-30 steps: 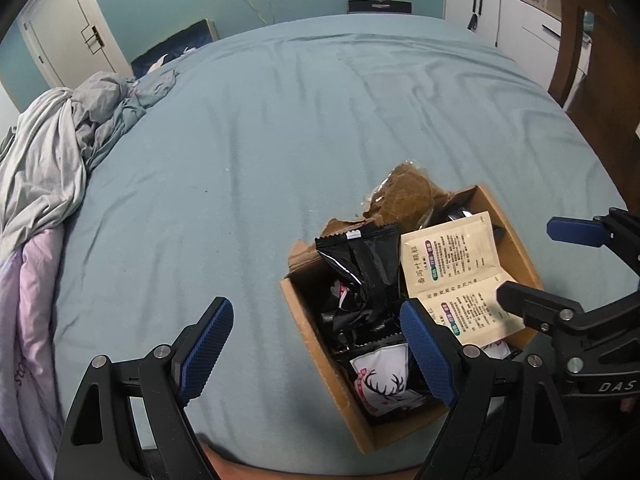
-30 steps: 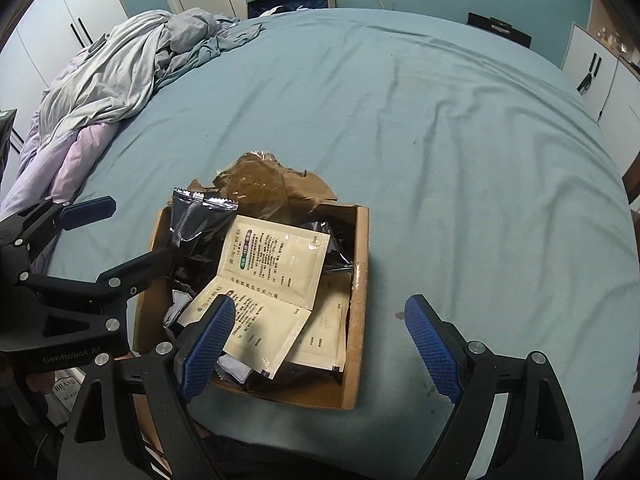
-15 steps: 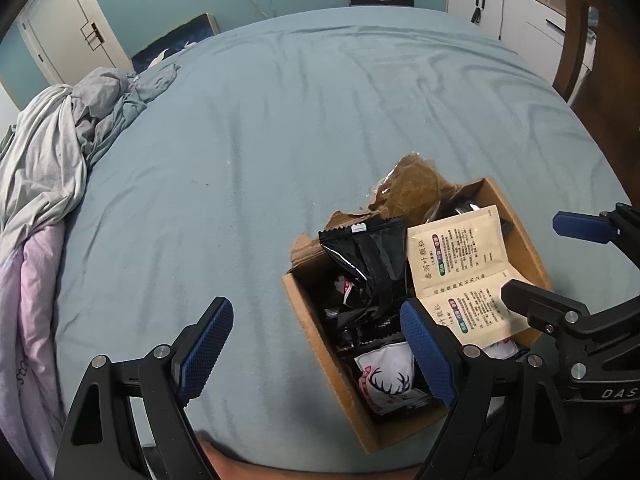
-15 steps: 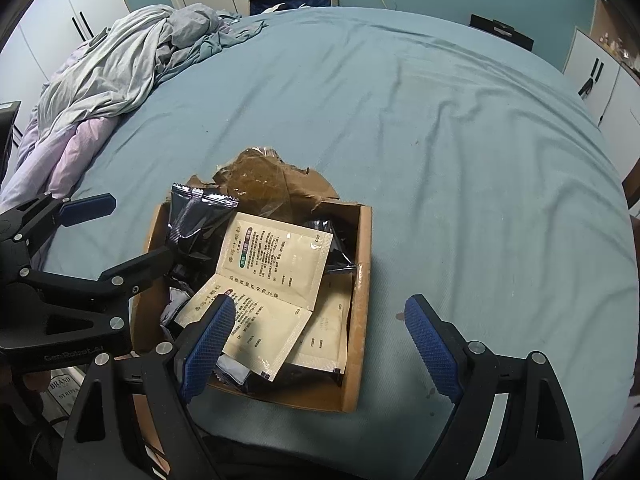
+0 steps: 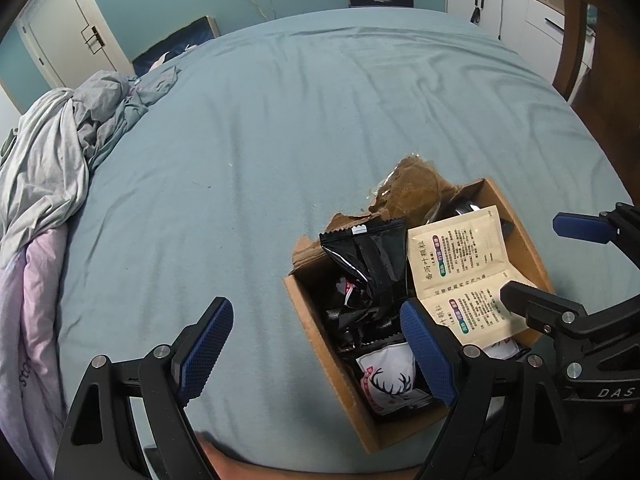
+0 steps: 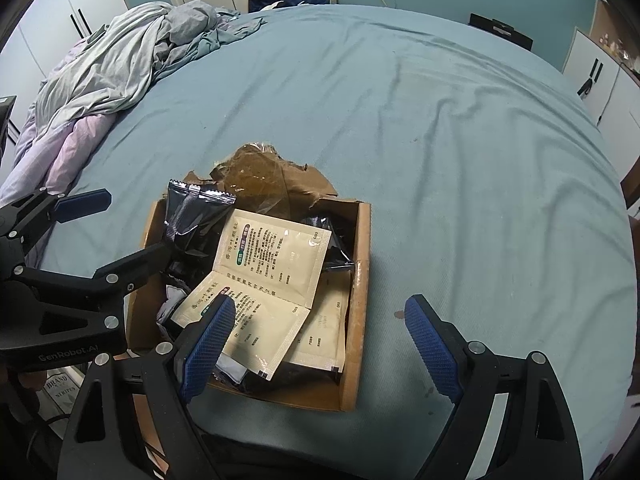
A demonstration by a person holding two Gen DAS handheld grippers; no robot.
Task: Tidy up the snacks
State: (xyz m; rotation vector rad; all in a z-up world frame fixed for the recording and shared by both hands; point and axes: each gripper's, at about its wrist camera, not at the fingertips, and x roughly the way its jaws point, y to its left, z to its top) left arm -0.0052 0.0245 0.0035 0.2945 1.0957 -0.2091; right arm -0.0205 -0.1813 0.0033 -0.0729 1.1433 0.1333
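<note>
Box (image 6: 362, 264) between both open tools

Blue-sheeted bed (image 5: 320, 120) — cardboard box (image 5: 320, 344) near its edge, rumpled bedding (image 5: 48, 152) aside.

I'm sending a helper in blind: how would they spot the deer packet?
On the blue bed sits an open cardboard box. At its near end, below the black pouch, lies the white packet, the only one printed with black antlers.
</note>
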